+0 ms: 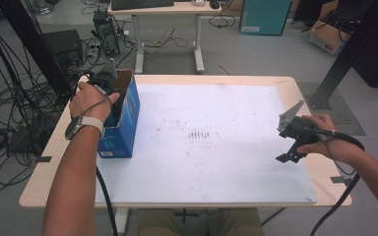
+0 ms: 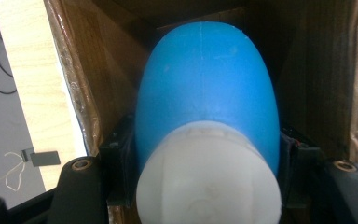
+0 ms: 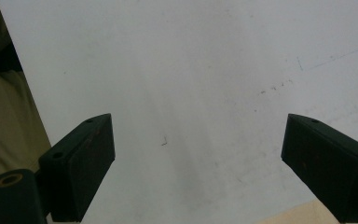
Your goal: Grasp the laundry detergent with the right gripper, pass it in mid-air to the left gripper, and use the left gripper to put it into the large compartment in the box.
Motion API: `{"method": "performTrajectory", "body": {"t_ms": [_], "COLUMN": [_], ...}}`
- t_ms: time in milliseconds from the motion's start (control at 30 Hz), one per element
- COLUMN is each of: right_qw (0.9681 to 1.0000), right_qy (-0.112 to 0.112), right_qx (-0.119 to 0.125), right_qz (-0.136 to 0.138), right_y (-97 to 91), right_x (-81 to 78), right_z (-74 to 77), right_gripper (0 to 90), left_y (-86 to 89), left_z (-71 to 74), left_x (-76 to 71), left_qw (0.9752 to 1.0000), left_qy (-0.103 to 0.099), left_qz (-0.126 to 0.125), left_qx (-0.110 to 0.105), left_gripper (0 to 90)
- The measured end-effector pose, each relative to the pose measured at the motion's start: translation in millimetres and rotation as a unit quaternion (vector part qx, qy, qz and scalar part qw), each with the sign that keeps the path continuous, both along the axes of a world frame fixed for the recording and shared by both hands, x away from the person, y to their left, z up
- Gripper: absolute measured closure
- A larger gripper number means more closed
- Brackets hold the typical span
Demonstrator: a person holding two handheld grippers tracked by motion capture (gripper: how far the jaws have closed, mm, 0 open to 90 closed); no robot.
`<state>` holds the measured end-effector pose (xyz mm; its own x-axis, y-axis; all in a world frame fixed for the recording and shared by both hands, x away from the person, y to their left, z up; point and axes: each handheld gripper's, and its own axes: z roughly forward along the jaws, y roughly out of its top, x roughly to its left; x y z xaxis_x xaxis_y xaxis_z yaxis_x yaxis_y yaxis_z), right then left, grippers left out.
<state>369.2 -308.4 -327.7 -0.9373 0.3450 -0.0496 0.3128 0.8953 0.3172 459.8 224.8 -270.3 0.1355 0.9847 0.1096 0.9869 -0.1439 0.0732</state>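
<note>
Left gripper (image 1: 109,83) jaws pinching a blue bottle (image 2: 207,98) inside the cardboard box (image 1: 125,123) at far left, right gripper (image 3: 198,163) jaws spread above the bench (image 1: 216,147)

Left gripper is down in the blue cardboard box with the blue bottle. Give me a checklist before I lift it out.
1. Left gripper shut on the blue plastic bottle with white cap: ok.
2. Both pads on the bottle's sides: ok.
3. Bottle free of the blue cardboard box's brown inner walls: cannot tell.
4. Box upright on the white table mat: ok.
5. Right gripper open, holding nothing: ok.
6. Mat bare for set-down: ok.
</note>
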Motion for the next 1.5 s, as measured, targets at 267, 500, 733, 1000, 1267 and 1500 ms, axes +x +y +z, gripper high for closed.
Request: {"method": "performTrajectory", "body": {"t_ms": [267, 500, 733, 1000, 1267, 1500], "right_qw": [1.0, 1.0, 1.0, 1.0, 1.0, 1.0], "right_qy": [0.001, 0.001, -0.001, 0.0, 0.002, 0.002], "right_qx": [0.001, 0.001, 0.003, 0.003, 0.001, -0.001], "right_qz": [0.0, -0.001, -0.001, -0.002, -0.002, -0.002], "right_y": [0.4, 0.2, -0.4, -0.1, -0.7, -1.7], "right_x": [0.3, -0.3, -0.5, -0.8, -1.0, -1.5], "right_z": [-0.4, -1.1, -1.5, -1.8, -2.2, -2.4], "right_gripper": [9.6, 9.6, 9.4, 9.4, 9.4, 9.4], "left_y": [-0.4, -0.5, -0.9, 0.4, 0.4, 4.1], "left_z": [0.0, 0.4, -0.1, -0.7, -4.2, -2.1], "left_x": [0.0, 0.2, 0.4, 0.8, 1.2, 0.4], "left_qw": [1.0, 1.0, 1.0, 1.0, 0.9999, 0.9996], "left_qy": [0.0, 0.001, 0.0, -0.003, -0.002, -0.006], "left_qz": [0.0, -0.002, -0.002, 0.002, 0.003, 0.001], "left_qx": [0.0, -0.001, 0.0, -0.005, -0.015, -0.028], "left_gripper": [37.2, 37.2, 37.1, 35.5, 27.6, 27.2]}}
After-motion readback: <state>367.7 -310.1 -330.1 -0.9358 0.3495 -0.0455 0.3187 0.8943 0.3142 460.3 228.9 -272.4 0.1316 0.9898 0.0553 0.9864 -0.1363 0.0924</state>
